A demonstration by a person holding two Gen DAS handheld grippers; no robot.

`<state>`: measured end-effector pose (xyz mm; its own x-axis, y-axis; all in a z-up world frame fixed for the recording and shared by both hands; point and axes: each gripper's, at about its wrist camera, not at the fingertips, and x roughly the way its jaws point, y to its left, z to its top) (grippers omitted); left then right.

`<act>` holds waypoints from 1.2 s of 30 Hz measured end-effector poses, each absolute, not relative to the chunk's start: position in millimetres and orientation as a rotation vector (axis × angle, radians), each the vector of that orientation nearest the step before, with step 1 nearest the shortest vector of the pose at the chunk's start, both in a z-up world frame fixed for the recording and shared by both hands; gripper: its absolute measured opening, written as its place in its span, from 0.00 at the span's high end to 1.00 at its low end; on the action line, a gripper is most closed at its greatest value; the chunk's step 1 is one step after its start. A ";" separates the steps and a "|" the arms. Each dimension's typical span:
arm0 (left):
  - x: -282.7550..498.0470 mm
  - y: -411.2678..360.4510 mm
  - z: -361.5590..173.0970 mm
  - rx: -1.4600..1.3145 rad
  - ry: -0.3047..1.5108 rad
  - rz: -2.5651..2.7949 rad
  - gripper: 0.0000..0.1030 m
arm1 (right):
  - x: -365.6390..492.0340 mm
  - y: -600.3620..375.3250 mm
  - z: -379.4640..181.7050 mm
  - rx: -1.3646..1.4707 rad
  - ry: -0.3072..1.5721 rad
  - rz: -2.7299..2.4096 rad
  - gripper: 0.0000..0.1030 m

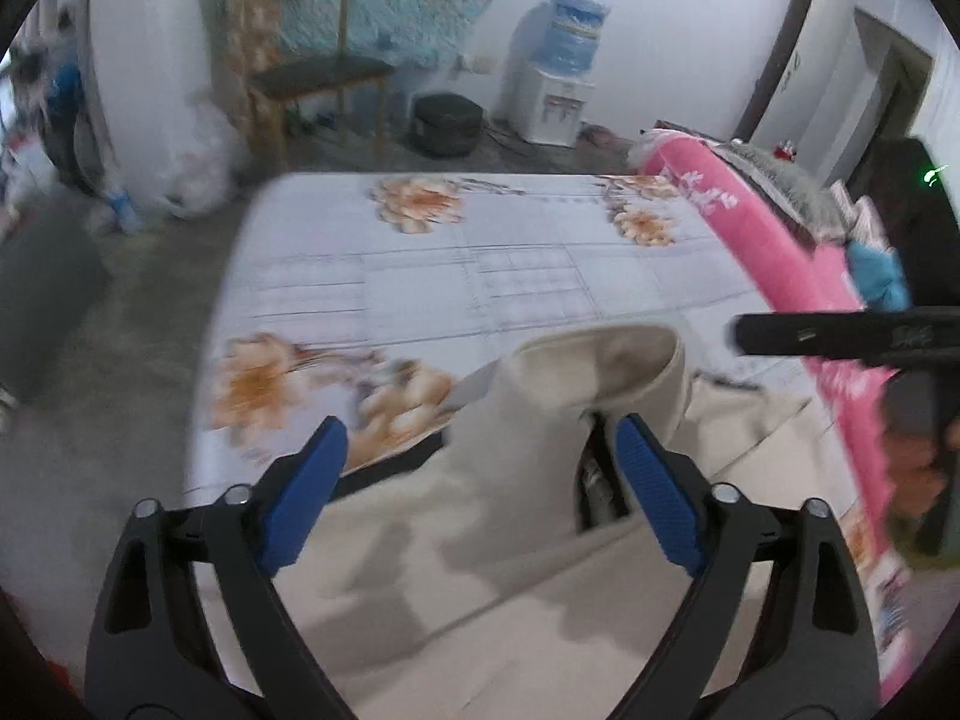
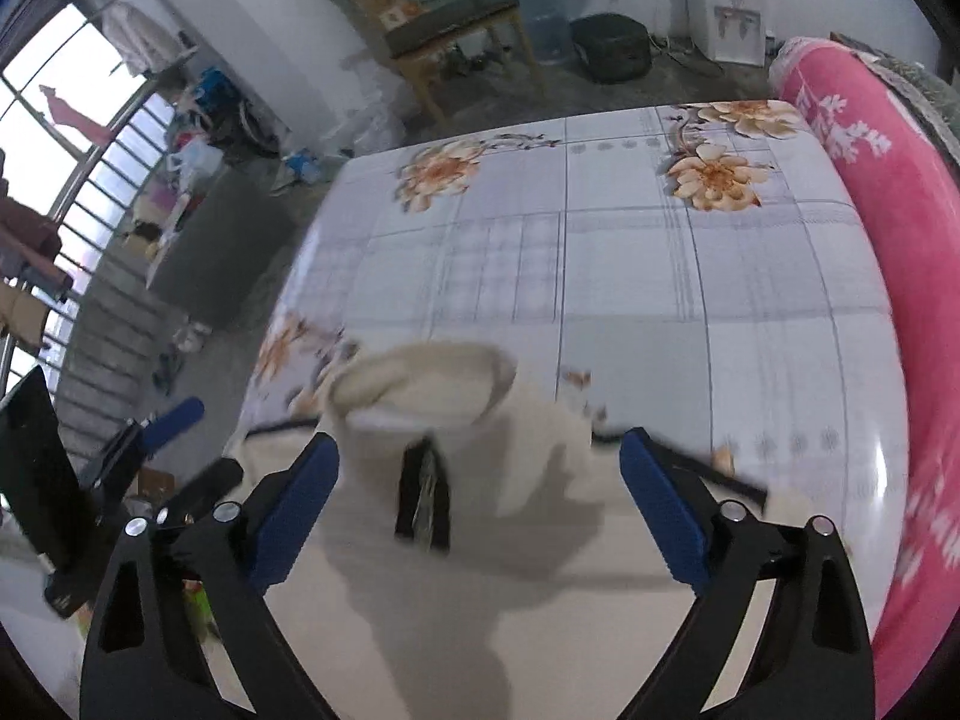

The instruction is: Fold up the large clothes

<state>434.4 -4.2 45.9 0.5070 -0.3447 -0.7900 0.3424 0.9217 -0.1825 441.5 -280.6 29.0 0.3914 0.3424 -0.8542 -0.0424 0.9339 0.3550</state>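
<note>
Item: cream garment (image 1: 540,540), hooded or high-collared, spread on a bed (image 1: 480,264) with a floral sheet.

Position: garment covers the near end of the bed. Its collar opening (image 1: 600,360) lies at 12 o'clock from the left tongs (image 1: 480,468), slightly toward 1. In the right wrist view the collar (image 2: 420,384) sits at 11 to 12 o'clock from the right tongs (image 2: 480,480). A dark zip (image 2: 423,504), open at the neck, runs straight down from the collar between the two blue pads.

Long axis: judged to run 6 to 12 o'clock in both views, collar at the far end, body and hem toward the cameras. The collar points toward the foot of the bed and the chair (image 1: 312,72) beyond.

Tongs: left pair apart, nothing clamped, cloth beneath and between the pads but not pinched. Right pair apart, likewise empty above the chest.

Nearer hand: about equal; the right tongs stand more squarely over the zip line, the left over the shoulder at its side.

Side note: pink bolster (image 2: 888,240) along the bed edge at 3 o'clock. Both views blurred.
</note>
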 end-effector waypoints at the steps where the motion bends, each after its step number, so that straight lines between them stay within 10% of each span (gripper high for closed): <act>1: 443.9 -11.3 41.7 0.004 0.975 -0.419 0.20 | 450.4 -279.9 23.8 0.299 1.161 0.242 0.13; 5: 466.8 -34.0 22.4 0.056 1.014 -0.387 0.32 | 478.7 -274.6 -3.2 0.264 1.216 0.209 0.25; 10: 475.7 -40.3 -1.5 0.026 1.070 -0.386 0.89 | 479.9 -277.2 -28.2 0.270 1.274 0.217 0.78; 12: 465.1 -36.2 6.0 0.011 1.038 -0.410 0.92 | 464.6 -276.4 -19.9 0.253 1.247 0.241 0.88; 23: 347.8 -27.7 33.3 0.226 0.911 -0.525 0.93 | 331.9 -259.6 -6.9 -0.086 1.105 0.304 0.90; 28: 333.3 -26.6 -22.2 0.279 1.069 -0.501 0.76 | 304.8 -245.7 -41.2 -0.303 1.109 0.328 0.75; 30: 326.8 -14.8 -22.2 0.244 1.087 -0.507 0.71 | 297.3 -250.1 -29.5 -0.329 1.126 0.313 0.47; 36: 313.5 38.4 37.8 -0.021 0.899 -0.637 0.61 | 284.5 -281.9 40.9 -0.125 0.999 0.378 0.47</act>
<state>313.5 38.4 37.8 0.4523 -0.5243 -0.7215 0.5074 0.8165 -0.2753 284.5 -281.9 40.9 0.4824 0.2528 -0.8387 -0.3661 0.9280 0.0691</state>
